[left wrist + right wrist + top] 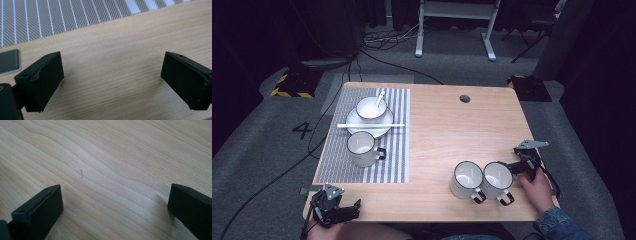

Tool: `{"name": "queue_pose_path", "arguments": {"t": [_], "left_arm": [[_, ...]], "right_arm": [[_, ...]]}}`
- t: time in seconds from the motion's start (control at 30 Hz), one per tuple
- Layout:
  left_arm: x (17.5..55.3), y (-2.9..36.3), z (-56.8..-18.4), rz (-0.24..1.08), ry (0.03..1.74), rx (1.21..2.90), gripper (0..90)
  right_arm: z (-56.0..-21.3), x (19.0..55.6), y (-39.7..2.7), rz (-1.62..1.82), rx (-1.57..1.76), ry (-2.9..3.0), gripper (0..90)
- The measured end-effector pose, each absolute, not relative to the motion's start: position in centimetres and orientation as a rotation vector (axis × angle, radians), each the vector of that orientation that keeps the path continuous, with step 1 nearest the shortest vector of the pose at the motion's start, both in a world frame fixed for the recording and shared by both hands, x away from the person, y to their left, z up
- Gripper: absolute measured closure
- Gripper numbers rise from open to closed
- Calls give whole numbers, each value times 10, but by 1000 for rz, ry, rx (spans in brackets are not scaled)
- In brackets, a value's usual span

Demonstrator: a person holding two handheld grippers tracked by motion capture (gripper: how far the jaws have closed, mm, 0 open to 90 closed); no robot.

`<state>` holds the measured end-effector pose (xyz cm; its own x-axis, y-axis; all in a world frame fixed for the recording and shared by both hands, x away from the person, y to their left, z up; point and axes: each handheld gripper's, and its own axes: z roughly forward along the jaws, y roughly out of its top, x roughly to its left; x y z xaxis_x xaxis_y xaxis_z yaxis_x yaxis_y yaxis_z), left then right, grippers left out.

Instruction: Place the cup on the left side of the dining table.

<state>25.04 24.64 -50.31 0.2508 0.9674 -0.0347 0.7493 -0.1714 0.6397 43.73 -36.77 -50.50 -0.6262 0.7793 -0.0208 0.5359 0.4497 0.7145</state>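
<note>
Risk: right gripper [512,166], jaws spread and empty, sits just beside right mug [497,181]; careless sweep could knock it into its touching neighbour [466,179]. Left gripper [343,212], jaws spread, rests at near desk [437,130] edge. Count: three mugs, third [361,148] on striped mat [397,150]; one bowl [371,107], one plate [384,126], one spoon [379,98], chopsticks [398,125].

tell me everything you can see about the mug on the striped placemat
The mug is white, enamel-looking, with a thin dark rim and a dark-edged handle pointing right. It stands upright and looks empty, on the near part of the grey striped placemat, just in front of the plate that holds a bowl. Neither gripper is near it.
</note>
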Motion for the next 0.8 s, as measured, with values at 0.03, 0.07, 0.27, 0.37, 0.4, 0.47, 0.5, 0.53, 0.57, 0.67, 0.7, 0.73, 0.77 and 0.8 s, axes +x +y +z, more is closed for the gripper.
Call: {"name": "queue_pose_path", "arguments": {"t": [0.03,0.07,0.27,0.37,0.4,0.47,0.5,0.53,0.57,0.67,0.7,0.73,0.77,0.8], "left_arm": [[250,247,-506,543,1541,1967,4],[248,248,-508,564,1514,1959,0],[246,248,-526,642,1338,1848,0],[247,248,-526,647,1350,1841,1],[247,248,-526,660,1355,1839,1],[248,248,-531,671,1323,1800,0],[247,249,-534,687,1296,1784,0],[247,249,-536,695,1284,1766,0],[247,249,-536,687,1282,1760,0],[247,248,-537,690,1282,1752,1],[247,249,-537,691,1281,1752,1],[247,249,-537,691,1278,1752,1],[247,249,-538,688,1278,1753,1],[247,249,-537,692,1278,1752,1]], "right_arm": [[-505,437,-368,978,1118,2359,2],[-505,437,-368,979,1118,2358,2],[-505,437,-368,978,1118,2359,2],[-505,437,-368,978,1118,2359,2],[-505,437,-368,978,1118,2359,2],[-505,437,-368,978,1118,2359,2],[-505,437,-368,978,1118,2359,2],[-505,437,-368,978,1118,2359,2],[-505,437,-368,978,1117,2359,2],[-505,437,-368,979,1118,2359,2],[-505,437,-368,978,1117,2359,2],[-505,437,-368,978,1118,2359,2],[-505,437,-368,978,1117,2359,2],[-505,437,-368,978,1118,2359,2]]}}
